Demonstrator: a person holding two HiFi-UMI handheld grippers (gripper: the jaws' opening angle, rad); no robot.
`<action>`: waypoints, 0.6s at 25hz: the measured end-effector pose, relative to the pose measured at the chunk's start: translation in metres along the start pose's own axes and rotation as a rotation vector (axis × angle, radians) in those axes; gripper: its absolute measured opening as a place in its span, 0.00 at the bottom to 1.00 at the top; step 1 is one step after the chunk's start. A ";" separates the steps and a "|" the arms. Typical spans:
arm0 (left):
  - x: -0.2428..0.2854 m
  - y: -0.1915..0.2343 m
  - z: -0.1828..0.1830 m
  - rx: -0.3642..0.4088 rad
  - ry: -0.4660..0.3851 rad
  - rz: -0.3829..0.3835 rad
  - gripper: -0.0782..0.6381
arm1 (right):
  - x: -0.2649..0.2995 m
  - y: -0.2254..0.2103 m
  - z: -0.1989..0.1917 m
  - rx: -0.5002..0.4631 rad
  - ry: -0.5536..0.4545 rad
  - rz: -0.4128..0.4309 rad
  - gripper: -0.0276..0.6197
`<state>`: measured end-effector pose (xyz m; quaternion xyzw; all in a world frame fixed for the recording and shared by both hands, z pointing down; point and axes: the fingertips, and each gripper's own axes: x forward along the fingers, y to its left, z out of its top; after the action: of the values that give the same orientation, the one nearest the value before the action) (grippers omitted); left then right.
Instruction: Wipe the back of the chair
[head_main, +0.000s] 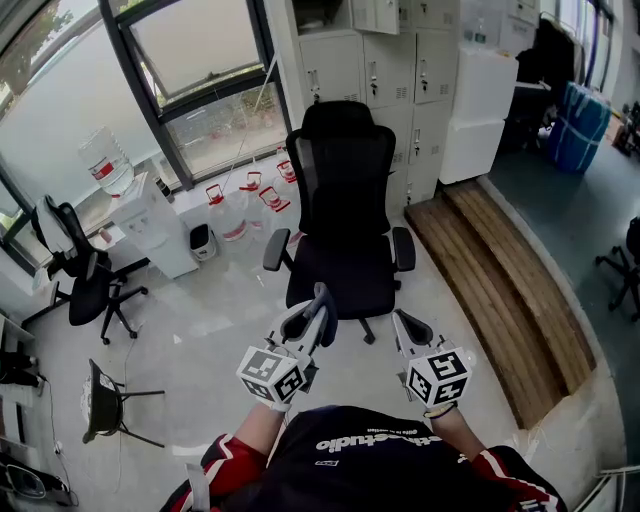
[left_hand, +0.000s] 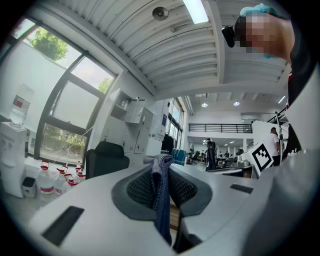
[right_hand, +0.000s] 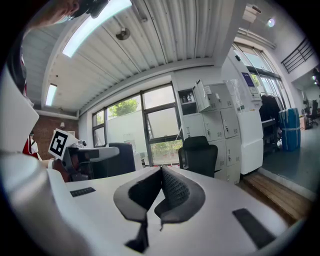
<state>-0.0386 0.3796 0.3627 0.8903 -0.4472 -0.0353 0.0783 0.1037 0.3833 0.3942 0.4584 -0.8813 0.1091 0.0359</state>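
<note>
A black mesh-backed office chair (head_main: 345, 190) stands in front of me, its seat (head_main: 340, 275) turned towards me and its back facing the lockers. My left gripper (head_main: 320, 298) hovers over the seat's front edge, shut on a grey-blue cloth (left_hand: 161, 195) that hangs between the jaws. My right gripper (head_main: 398, 322) is level with it, just right of the seat, its jaws shut with nothing between them. The chair (left_hand: 106, 157) shows left of the cloth in the left gripper view. In the right gripper view the chair (right_hand: 200, 155) stands beyond the right gripper (right_hand: 161, 172).
A water dispenser (head_main: 150, 225) and several water jugs (head_main: 245, 205) line the window wall on the left. A second black chair (head_main: 85, 275) and a small black stool (head_main: 105, 400) stand further left. White lockers (head_main: 390, 60) rise behind the chair, and a wooden platform (head_main: 510, 290) runs along the right.
</note>
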 end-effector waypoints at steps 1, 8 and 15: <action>0.000 0.000 -0.001 0.000 0.001 0.000 0.20 | 0.000 0.001 0.000 -0.002 0.000 0.002 0.06; 0.000 -0.001 0.001 -0.014 0.007 -0.002 0.20 | -0.007 -0.002 -0.002 0.013 0.000 -0.014 0.06; 0.005 -0.009 -0.004 -0.024 0.014 -0.028 0.20 | -0.013 -0.007 -0.003 0.019 -0.003 -0.030 0.06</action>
<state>-0.0284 0.3815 0.3648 0.8958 -0.4335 -0.0356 0.0915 0.1167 0.3904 0.3965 0.4722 -0.8732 0.1162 0.0321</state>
